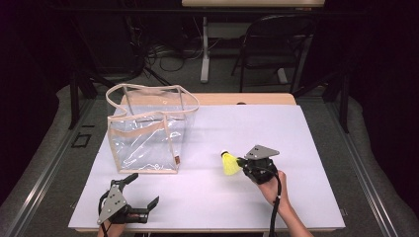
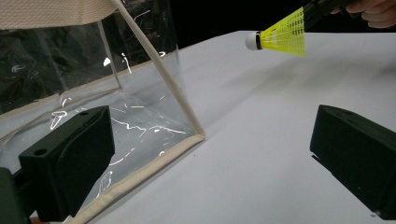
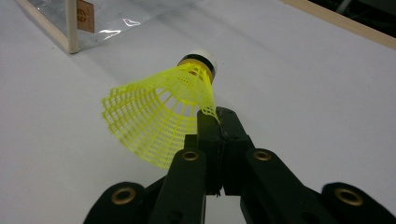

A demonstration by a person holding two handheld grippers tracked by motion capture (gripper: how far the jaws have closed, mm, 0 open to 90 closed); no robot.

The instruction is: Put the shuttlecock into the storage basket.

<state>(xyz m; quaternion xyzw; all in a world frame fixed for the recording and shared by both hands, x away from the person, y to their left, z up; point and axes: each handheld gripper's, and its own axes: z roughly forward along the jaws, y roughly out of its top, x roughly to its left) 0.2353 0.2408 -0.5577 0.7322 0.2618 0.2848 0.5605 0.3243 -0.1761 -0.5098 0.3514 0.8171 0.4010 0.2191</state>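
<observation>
High view: a clear bag (image 1: 148, 129) with tan trim is seen standing open on the white table (image 1: 276, 128), left of centre. The right gripper (image 1: 240, 162) is held to its right, above the table, with a yellow shuttlecock (image 1: 230, 163) pinched by the skirt. The left gripper (image 1: 143, 193) is rested near the front edge, jaws spread, nothing held.

Left gripper view: the bag's near corner (image 2: 198, 135) is seen just beside one jaw; the shuttlecock (image 2: 280, 37) is held clear of the table.

Right gripper view: the jaws are pressed together on the skirt's rim (image 3: 208, 112), cork end forward. Judgement: if bagging is intended, the shuttlecock should be raised above the bag's rim before release; the thin mesh grip could slip.
</observation>
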